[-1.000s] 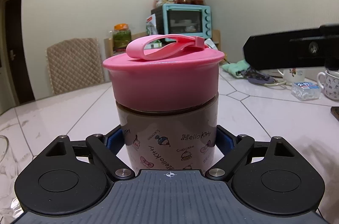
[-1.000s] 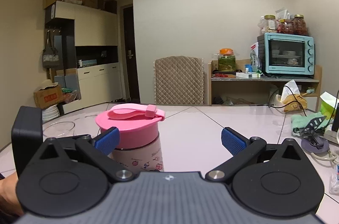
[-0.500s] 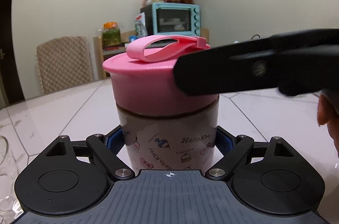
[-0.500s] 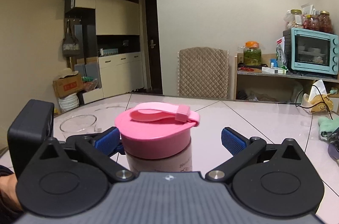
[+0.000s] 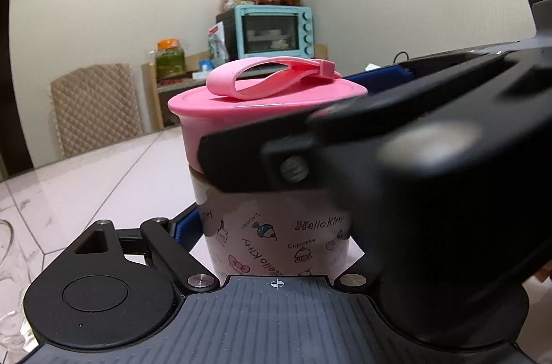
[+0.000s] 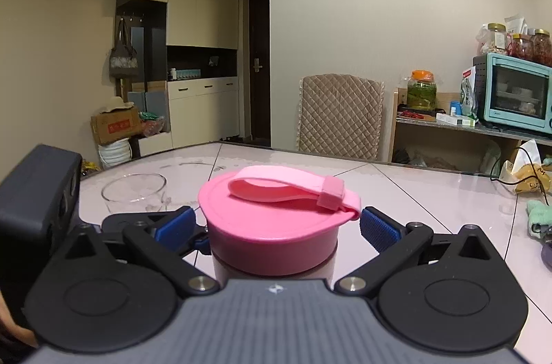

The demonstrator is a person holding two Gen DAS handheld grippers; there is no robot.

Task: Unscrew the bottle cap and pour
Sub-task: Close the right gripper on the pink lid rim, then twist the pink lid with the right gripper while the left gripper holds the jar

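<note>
A Hello Kitty bottle (image 5: 276, 236) with a wide pink cap (image 5: 262, 109) and pink strap loop stands on the table. My left gripper (image 5: 276, 233) is shut on the bottle's body, low down. My right gripper (image 6: 276, 222) is open, its blue pads on either side of the pink cap (image 6: 276, 226), close to it but apart. In the left wrist view the right gripper's black body (image 5: 431, 178) crosses in front of the cap and hides the bottle's right side.
A clear glass (image 6: 134, 193) stands on the white marble table (image 6: 431, 191) to the left of the bottle. A quilted chair (image 6: 339, 115) is behind the table. A teal oven (image 6: 517, 93) and jars sit on a shelf. Cloth and cables lie at the far right.
My right gripper has moved in over the bottle until its open fingers straddle the pink cap. My left gripper keeps its hold on the bottle.
</note>
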